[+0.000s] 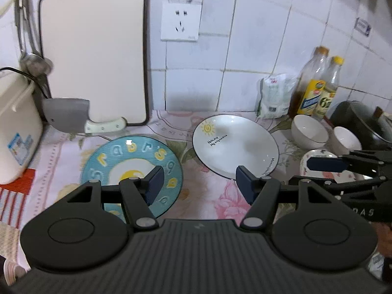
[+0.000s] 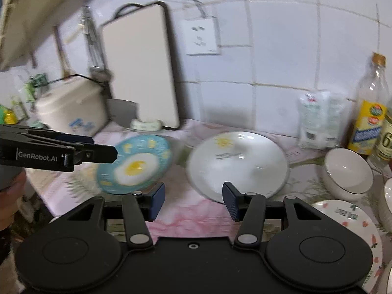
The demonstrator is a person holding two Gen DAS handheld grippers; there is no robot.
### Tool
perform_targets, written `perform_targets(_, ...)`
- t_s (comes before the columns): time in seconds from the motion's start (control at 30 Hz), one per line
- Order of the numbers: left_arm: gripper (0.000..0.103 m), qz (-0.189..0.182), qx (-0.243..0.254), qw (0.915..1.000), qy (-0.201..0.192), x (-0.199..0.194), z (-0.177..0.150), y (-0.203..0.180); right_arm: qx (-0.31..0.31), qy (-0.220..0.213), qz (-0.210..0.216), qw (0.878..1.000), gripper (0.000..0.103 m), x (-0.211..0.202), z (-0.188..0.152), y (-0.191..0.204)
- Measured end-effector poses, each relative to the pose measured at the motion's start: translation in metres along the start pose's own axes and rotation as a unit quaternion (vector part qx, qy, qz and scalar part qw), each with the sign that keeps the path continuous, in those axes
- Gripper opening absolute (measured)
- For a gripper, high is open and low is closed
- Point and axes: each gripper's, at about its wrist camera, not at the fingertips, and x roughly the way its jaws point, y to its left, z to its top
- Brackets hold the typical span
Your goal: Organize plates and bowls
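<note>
Kitchen counter [image 1: 215, 196] under a pink flowered cloth, white tiled wall behind. Largest of the crockery: a white plate [image 1: 235, 144] with a dark rim, a yellow sun and small black lettering, lying flat mid-counter. Left of it, apart, a blue plate [image 1: 117, 156] with yellow letters around a white and yellow centre. At the right, a third plate [image 2: 352, 223] with red hearts, partly hidden. Two white bowls [image 1: 310, 131] [image 1: 346, 139] stand upright by two oil bottles [image 1: 308, 90]; both look empty, a possible third bowl is cut off by the frame edge. Left gripper [image 1: 196, 186] and right gripper [image 2: 193, 202] hover above the cloth, jaws parted, nothing between them
</note>
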Motion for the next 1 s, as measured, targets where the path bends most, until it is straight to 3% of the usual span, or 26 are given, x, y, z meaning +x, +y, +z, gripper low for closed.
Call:
perform_targets(0.27, 0.064, 0.003, 0.016, 0.9995, -0.028, -0.048, -0.018, 0.036, -0.009, 0.004, 0.073, 0.997, 0.061, -0.007, 0.002, 0.045)
perform_targets(0.43, 0.073, 0.01, 0.01, 0.9993, -0.036, -0.052, -0.033, 0.062, -0.006, 0.012, 0.094, 0.995, 0.062, 0.006, 0.0, 0.066)
perform_targets(0.77, 0.073, 0.011, -0.026, 0.9994, -0.02, -0.005, -0.057, 0.118, 0.042, 0.034, 0.115, 0.992, 0.062, 0.072, -0.01, 0.072)
perform_targets(1.0, 0.073, 0.018, -0.041, 0.999, -0.002, 0.038, -0.061, 0.147, 0.041, 0.042, 0.069, 0.996, 0.062, 0.124, -0.016, 0.064)
